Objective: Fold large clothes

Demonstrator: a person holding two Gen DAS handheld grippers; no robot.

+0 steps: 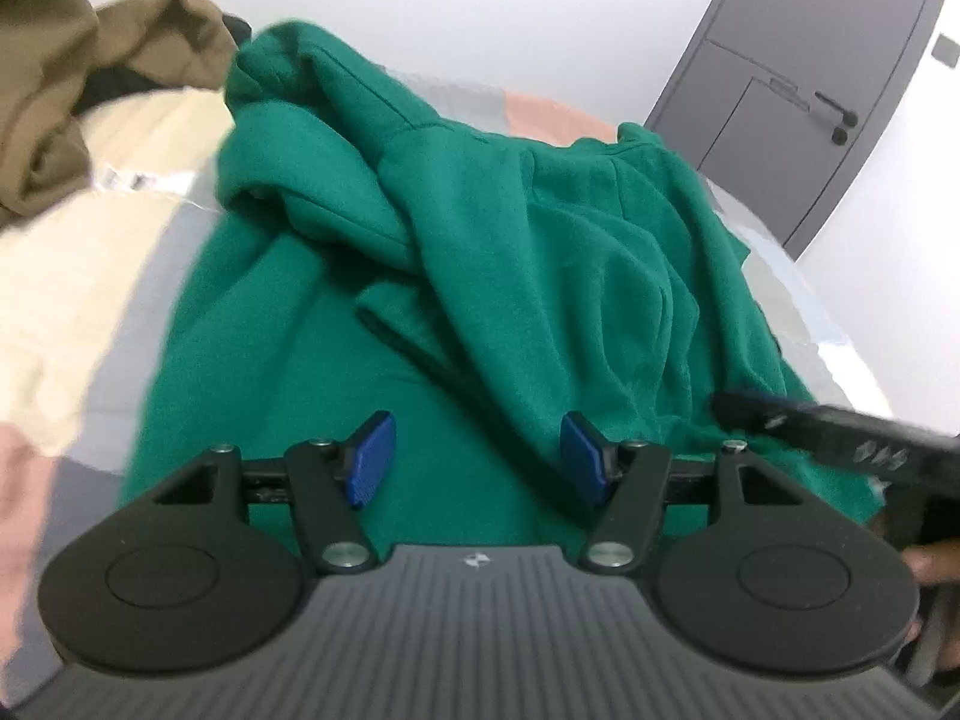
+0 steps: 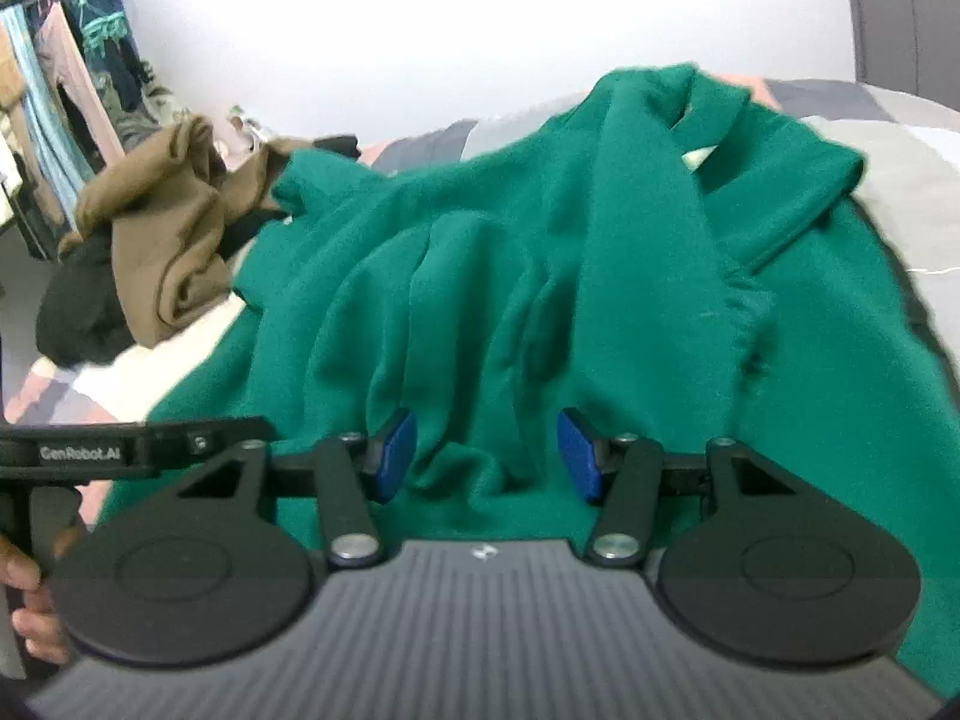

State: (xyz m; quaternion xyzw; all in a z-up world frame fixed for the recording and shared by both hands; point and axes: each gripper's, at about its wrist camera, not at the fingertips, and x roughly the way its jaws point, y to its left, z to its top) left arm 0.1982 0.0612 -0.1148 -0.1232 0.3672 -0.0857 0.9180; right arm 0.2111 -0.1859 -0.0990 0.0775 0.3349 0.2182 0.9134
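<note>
Green fleece garment (image 1: 540, 252) rumpled in soft folds, left gripper (image 1: 474, 456) and right gripper (image 2: 486, 453) blue-padded, parted, empty

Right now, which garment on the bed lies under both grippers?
The green sweatshirt, spread directly beneath the blue pads; the brown garment and black one sit bunched aside.

The brown garment (image 1: 42, 90) is cut off by the frame's edge.
</note>
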